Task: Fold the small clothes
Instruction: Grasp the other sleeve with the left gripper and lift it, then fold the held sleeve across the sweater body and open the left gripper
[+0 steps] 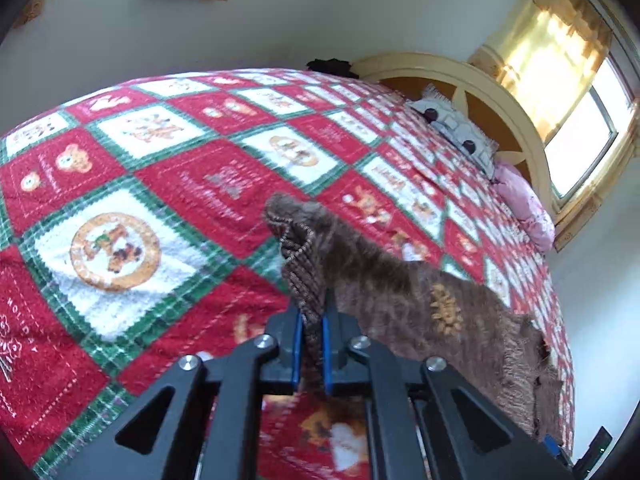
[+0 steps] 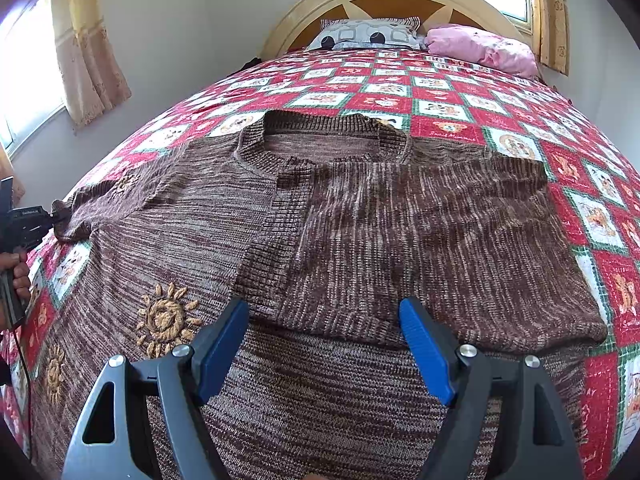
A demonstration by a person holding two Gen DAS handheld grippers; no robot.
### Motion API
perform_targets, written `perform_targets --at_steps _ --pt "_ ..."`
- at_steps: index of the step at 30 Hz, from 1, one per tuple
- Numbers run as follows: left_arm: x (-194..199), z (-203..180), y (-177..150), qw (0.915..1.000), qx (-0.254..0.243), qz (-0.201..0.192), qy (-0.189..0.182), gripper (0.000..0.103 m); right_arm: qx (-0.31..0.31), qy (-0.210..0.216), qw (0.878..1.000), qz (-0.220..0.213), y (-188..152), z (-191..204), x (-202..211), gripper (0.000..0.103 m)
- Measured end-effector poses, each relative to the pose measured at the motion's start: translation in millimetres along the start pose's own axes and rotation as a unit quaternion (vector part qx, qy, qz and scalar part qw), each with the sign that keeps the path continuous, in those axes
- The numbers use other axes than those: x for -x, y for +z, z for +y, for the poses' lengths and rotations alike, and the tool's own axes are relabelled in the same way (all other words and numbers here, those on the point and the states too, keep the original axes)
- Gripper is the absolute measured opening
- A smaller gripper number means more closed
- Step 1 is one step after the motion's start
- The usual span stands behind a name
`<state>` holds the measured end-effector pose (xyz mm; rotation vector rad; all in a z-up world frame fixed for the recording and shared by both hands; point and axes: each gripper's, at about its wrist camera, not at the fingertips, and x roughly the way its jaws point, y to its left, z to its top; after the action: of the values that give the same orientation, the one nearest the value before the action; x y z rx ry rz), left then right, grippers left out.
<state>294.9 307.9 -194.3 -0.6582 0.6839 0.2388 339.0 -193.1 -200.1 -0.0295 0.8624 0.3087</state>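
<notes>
A brown knitted sweater [image 2: 360,220] with embroidered suns [image 2: 166,318] lies spread on the quilted bed [image 2: 500,120], collar towards the headboard. Its right part is folded over the chest, with a ribbed edge [image 2: 260,248] running down the middle. My left gripper [image 1: 313,312] is shut on the ribbed cuff [image 1: 296,256] of the left sleeve, which stands up between the blue pads. The right wrist view shows that gripper [image 2: 52,216] at the far left, held by a hand [image 2: 18,272]. My right gripper [image 2: 324,308] hovers open over the sweater's lower middle, with nothing between its fingers.
A grey patterned pillow [image 2: 368,36] and a pink pillow [image 2: 480,50] lie against the curved yellow headboard [image 2: 304,4]. Curtained windows [image 2: 28,80] flank the bed. The red, white and green quilt [image 1: 160,168] stretches out beyond the sleeve.
</notes>
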Motion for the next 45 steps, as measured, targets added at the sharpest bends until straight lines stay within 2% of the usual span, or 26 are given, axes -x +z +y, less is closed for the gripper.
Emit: perform_targets --at_steps 7,11,20,25,29,33,40,42,43,44,45 --pt "21.8 -52.0 9.7 0.9977 -0.049 -0.026 -0.039 0.008 -0.002 0.004 1.000 -0.002 -0.2 -2.7 0.2 0.078" --pt "29.2 -92.9 10.2 0.9940 -0.071 -0.028 -0.078 0.007 -0.005 0.007 1.000 -0.003 -0.5 -4.2 0.8 0.078" --pt "30.3 -186.7 -14.3 0.9808 -0.121 -0.003 -0.153 0.007 -0.014 0.018 1.000 -0.007 -0.4 -8.7 1.9 0.078" --pt "20.1 -231.8 -40.0 0.9718 -0.146 0.017 -0.184 0.007 -0.020 0.027 0.999 -0.010 -0.9 -12.1 3.0 0.078" --pt "6.2 -256.5 -67.3 0.9662 -0.165 0.040 -0.193 0.007 -0.026 0.032 0.999 -0.012 -0.9 -14.5 3.6 0.078" --pt "-10.9 -272.2 -96.9 0.9600 -0.205 0.053 -0.184 0.007 -0.030 0.037 0.999 -0.014 -1.5 -16.4 4.0 0.079" --pt "-26.6 -281.7 -134.4 0.9466 -0.263 0.078 -0.170 0.008 -0.032 0.038 0.999 -0.015 -2.0 -17.1 4.3 0.079" --pt "-22.3 -279.4 -139.9 0.9427 -0.272 0.088 -0.173 0.018 -0.032 0.039 0.999 -0.015 -2.1 -16.8 4.2 0.079" --pt "-16.4 -278.4 -142.2 0.9376 -0.284 0.090 -0.179 0.032 -0.032 0.039 0.999 -0.015 -2.2 -17.4 4.5 0.079" --pt "-8.9 -277.0 -143.7 0.9347 -0.300 0.078 -0.174 0.050 -0.032 0.039 0.999 -0.015 -2.2 -17.5 4.5 0.079" --pt "-1.7 -276.0 -143.8 0.9337 -0.312 0.060 -0.164 0.058 -0.032 0.039 0.999 -0.015 -2.2 -17.1 4.4 0.079"
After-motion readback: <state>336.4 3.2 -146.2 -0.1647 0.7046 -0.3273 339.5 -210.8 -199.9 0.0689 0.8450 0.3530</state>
